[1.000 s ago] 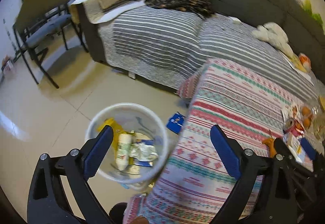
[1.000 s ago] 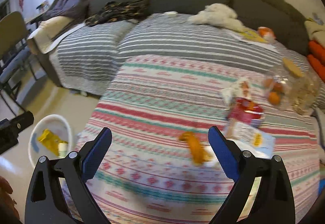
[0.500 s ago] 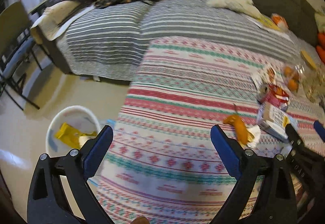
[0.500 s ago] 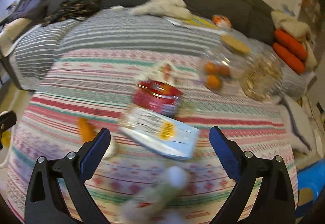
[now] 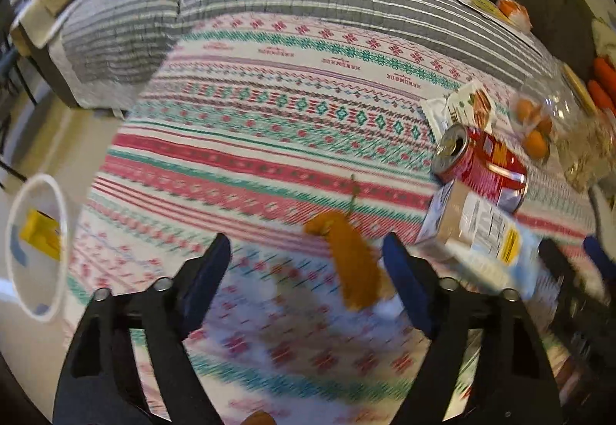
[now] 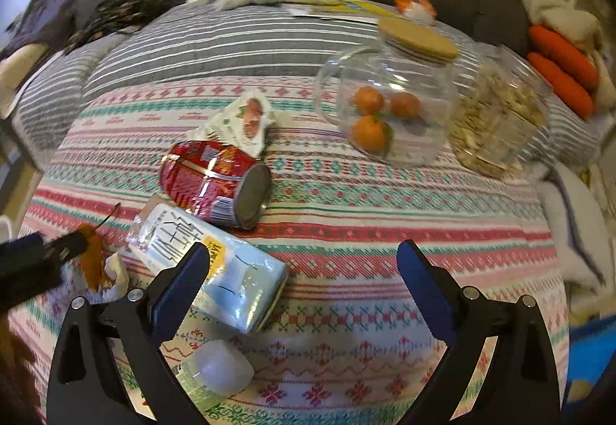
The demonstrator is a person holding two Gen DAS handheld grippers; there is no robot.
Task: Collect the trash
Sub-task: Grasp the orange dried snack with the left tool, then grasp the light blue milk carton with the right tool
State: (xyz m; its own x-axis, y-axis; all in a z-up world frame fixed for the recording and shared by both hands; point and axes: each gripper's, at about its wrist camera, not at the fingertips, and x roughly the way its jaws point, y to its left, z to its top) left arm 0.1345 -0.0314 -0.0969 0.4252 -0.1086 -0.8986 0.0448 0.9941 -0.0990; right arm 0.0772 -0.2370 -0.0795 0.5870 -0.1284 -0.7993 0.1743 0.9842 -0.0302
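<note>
On the patterned blanket point(image 5: 269, 140) lies an orange peel point(image 5: 350, 263) on a white tissue point(image 6: 115, 271). My left gripper point(image 5: 308, 278) hangs low over it, jaws closing, with the peel between them near the right pad and not pressed. A red can point(image 6: 215, 182) lies on its side behind a blue-white pack point(image 6: 215, 263), with a torn white wrapper point(image 6: 242, 121) further back. My right gripper point(image 6: 304, 282) stands open over the pack's near end, holding nothing. A small white crumpled piece point(image 6: 219, 371) lies under it.
A white bin point(image 5: 36, 248) with a yellow wrapper inside stands on the floor left of the blanket. A glass jar of oranges point(image 6: 385, 105) and a jar of nuts point(image 6: 496, 117) stand at the back right. The grey striped sofa point(image 5: 308, 1) lies behind.
Both grippers swung right from the bin side and sank toward the trash on the blanket. The left jaws have narrowed around the orange peel.
</note>
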